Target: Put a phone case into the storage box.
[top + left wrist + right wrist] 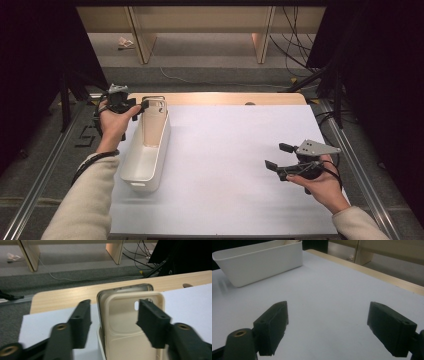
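Left gripper (113,323) jaws spread, off the phone case (130,322).
Case stands in the bin (146,155) at the table's far-left corner; right gripper (280,156) gapes, idle.

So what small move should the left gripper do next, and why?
Probably draw the left gripper back from the white bin. Its jaws stand open on either side of the beige phone case, which stands upright in the bin's far end, so the case looks released.

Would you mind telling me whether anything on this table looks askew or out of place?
Yes: a beige phone case stands on end in the far end of the white bin, poking above its rim rather than lying flat. The left gripper is open beside it.
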A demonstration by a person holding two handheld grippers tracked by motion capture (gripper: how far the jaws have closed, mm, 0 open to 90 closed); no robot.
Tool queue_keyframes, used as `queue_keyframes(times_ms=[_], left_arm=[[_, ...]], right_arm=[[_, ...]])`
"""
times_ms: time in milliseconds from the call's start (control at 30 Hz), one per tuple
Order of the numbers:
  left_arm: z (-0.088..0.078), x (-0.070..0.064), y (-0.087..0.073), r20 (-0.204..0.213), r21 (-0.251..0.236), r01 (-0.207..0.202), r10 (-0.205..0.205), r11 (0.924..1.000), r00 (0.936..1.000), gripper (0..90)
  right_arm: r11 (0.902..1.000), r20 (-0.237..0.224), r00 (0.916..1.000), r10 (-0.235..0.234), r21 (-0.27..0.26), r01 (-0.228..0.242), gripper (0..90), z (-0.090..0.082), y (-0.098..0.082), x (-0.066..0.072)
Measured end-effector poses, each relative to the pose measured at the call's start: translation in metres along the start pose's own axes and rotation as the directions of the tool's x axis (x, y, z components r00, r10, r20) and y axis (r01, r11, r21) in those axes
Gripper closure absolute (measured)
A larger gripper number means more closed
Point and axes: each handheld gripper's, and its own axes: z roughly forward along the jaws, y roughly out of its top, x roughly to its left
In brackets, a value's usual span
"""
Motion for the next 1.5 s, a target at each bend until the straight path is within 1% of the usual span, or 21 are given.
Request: queue_keyframes(times_ms=[67,133,200,233,333,367,400,500,600,667,733,767,800,967,1000,1133,1267,1300,1367,1433,1500], left_arm=[[-0.009,-0.003,0.002,0.014,-0.01,-0.016,0.016,0.9998,0.9998,28.4],[-0.018,-0.007,0.001,0.049,-0.007,-0.046,0.046,0.9989,0.9978,16.0],[-0.028,-0.012,-0.002,0.051,-0.007,-0.081,0.081,0.9967,0.9954,14.3],[-0.034,-0.014,-0.003,0.055,-0.017,-0.093,0.094,0.9955,0.9941,12.7],[-0.048,-0.02,-0.012,0.078,-0.026,-0.114,0.115,0.9932,0.9903,1.1],[-0.052,-0.022,-0.016,0.083,-0.023,-0.123,0.124,0.9922,0.9888,0.0],[-0.056,-0.024,-0.02,0.092,-0.026,-0.132,0.134,0.9909,0.9867,0.0],[-0.066,-0.029,-0.037,0.104,-0.034,-0.127,0.13,0.9914,0.9861,0.0],[-0.077,-0.036,-0.055,0.124,-0.044,-0.136,0.14,0.9898,0.9823,0.0],[-0.085,-0.041,-0.066,0.134,-0.058,-0.128,0.134,0.9901,0.9818,0.0],[-0.091,-0.044,-0.076,0.161,-0.073,-0.105,0.116,0.9918,0.9801,0.0],[-0.094,-0.045,-0.08,0.156,-0.081,-0.104,0.115,0.9913,0.981,0.0],[-0.096,-0.047,-0.084,0.152,-0.083,-0.109,0.12,0.9906,0.981,0.0],[-0.107,-0.06,-0.102,0.179,-0.067,-0.138,0.148,0.9882,0.9727,0.0],[-0.11,-0.062,-0.105,0.182,-0.065,-0.136,0.146,0.9885,0.9723,0.0],[-0.121,-0.072,-0.113,0.187,-0.07,-0.157,0.167,0.9852,0.968,0.0],[-0.13,-0.086,-0.117,0.215,-0.084,-0.184,0.198,0.9793,0.9562,0.0],[-0.13,-0.089,-0.118,0.215,-0.085,-0.197,0.211,0.9767,0.9535,0.0],[-0.13,-0.091,-0.118,0.218,-0.086,-0.205,0.219,0.9751,0.9512,0.0],[-0.128,-0.091,-0.118,0.219,-0.081,-0.203,0.216,0.9757,0.9514,0.0],[-0.127,-0.091,-0.119,0.224,-0.078,-0.208,0.221,0.9749,0.9492,0.0]], right_arm=[[1.0,0.0,1.0,0.004,0.0,-0.004,18.2,0.0,0.0,-0.001],[1.0,0.001,1.0,0.004,0.003,-0.004,18.0,0.0,-0.001,-0.001],[1.0,0.0,1.0,0.006,0.002,-0.006,17.9,0.0,-0.001,-0.001],[1.0,0.001,1.0,0.006,0.002,-0.006,17.9,0.0,-0.001,-0.001],[1.0,0.0,1.0,0.007,0.002,-0.007,17.7,0.0,-0.001,-0.001],[1.0,0.0,1.0,0.007,0.003,-0.007,17.7,0.0,-0.001,-0.001],[1.0,-0.001,1.0,0.008,0.002,-0.008,17.7,0.0,-0.001,-0.001],[1.0,-0.001,1.0,0.008,0.003,-0.008,17.6,0.001,-0.001,-0.001],[1.0,0.001,1.0,0.009,-0.001,-0.009,17.5,0.0,0.0,-0.001],[0.9999,0.003,0.9999,0.013,-0.001,-0.013,17.5,0.0,-0.001,-0.001],[0.9999,0.003,0.9999,0.014,0.001,-0.014,17.5,0.0,-0.001,-0.001],[0.9999,0.002,0.9999,0.014,0.001,-0.014,17.5,0.0,-0.001,-0.001],[0.9999,0.002,0.9999,0.012,0.001,-0.012,17.5,0.0,-0.001,-0.001],[0.9999,-0.003,0.9999,0.015,0.004,-0.015,17.4,0.001,-0.002,0.0],[0.9999,-0.002,0.9999,0.015,0.002,-0.015,17.4,0.0,-0.002,0.0],[0.9999,-0.004,0.9999,0.015,-0.001,-0.015,17.4,0.0,-0.002,0.0],[0.9999,-0.007,0.9999,0.01,-0.003,-0.01,17.3,0.001,-0.002,0.001],[0.9999,-0.007,0.9999,0.01,-0.004,-0.01,17.3,0.001,-0.002,0.001],[0.9999,-0.007,0.9999,0.011,-0.005,-0.011,17.3,0.0,-0.002,0.001],[0.9999,-0.008,0.9999,0.011,-0.006,-0.011,17.3,0.001,-0.002,0.001],[0.9999,-0.01,0.9999,0.011,-0.007,-0.011,17.2,0.001,-0.001,0.002]])
